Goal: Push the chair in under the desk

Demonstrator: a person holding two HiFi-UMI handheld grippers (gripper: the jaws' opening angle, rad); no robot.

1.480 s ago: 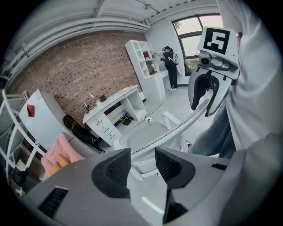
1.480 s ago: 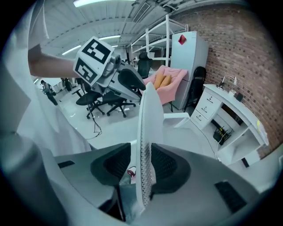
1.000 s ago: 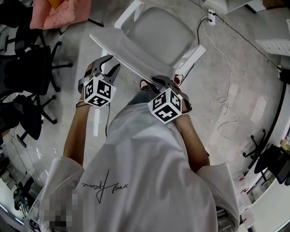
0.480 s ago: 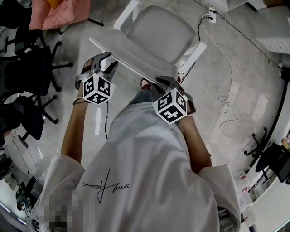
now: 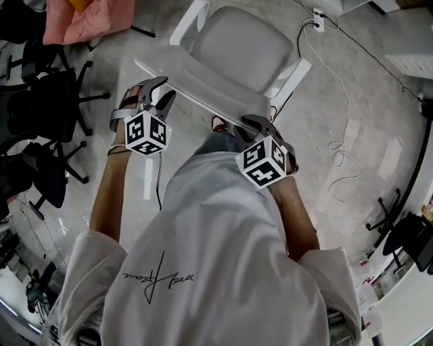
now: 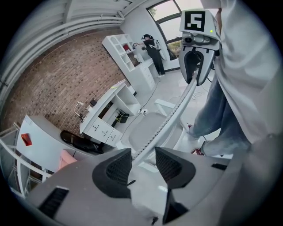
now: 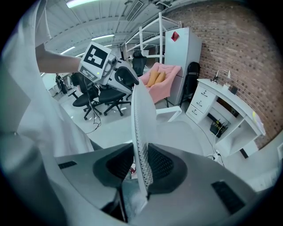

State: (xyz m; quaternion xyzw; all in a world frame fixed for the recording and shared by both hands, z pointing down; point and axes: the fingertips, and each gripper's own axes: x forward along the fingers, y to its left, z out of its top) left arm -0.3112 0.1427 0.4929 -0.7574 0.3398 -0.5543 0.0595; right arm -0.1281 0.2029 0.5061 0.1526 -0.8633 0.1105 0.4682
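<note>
A white office chair (image 5: 237,51) stands in front of me, its mesh backrest (image 5: 196,84) tilted toward me. My left gripper (image 5: 161,90) straddles the backrest's top left corner. Its jaws stand apart, and the thin rim (image 6: 172,117) runs between them without being pinched. My right gripper (image 5: 252,121) is at the top right of the backrest. In the right gripper view its pads (image 7: 161,165) press on the mesh edge (image 7: 143,119) from both sides. A white desk (image 7: 230,106) with drawers stands along the brick wall beyond the chair's seat.
Several black office chairs (image 5: 47,108) crowd the left side, and a pink seat (image 5: 88,20) lies beyond them. A power strip (image 5: 316,23) and its loose cable (image 5: 338,101) lie on the floor to the right. My legs (image 6: 221,119) are close behind the backrest.
The left gripper has rolled a little around the backrest corner. The right gripper's cube has drifted slightly right in the head view. Both stay on the backrest.
</note>
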